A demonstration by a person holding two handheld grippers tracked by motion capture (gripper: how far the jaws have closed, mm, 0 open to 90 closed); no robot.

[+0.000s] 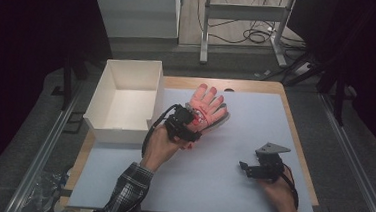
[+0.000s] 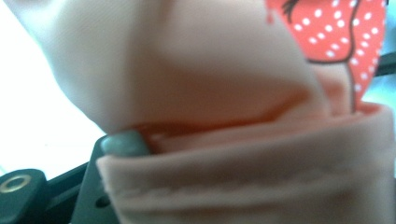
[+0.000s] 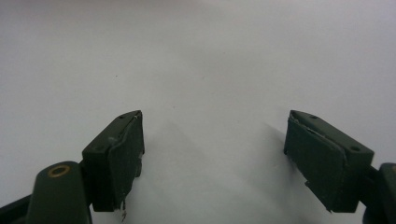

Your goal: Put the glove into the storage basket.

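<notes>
The right gripper (image 1: 244, 167), nearest the camera, hovers low over the pale grey bench (image 1: 230, 189) with its fingers (image 3: 116, 154) spread wide and empty, while the left gripper (image 1: 191, 117) pinches the cuff of the pink-and-red dotted fabric glove (image 1: 207, 106) beside the white open box (image 1: 126, 99).

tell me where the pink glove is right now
In the high view the pink glove lies left of centre on the table, just right of the white box, its cuff clamped in the left gripper.
</notes>
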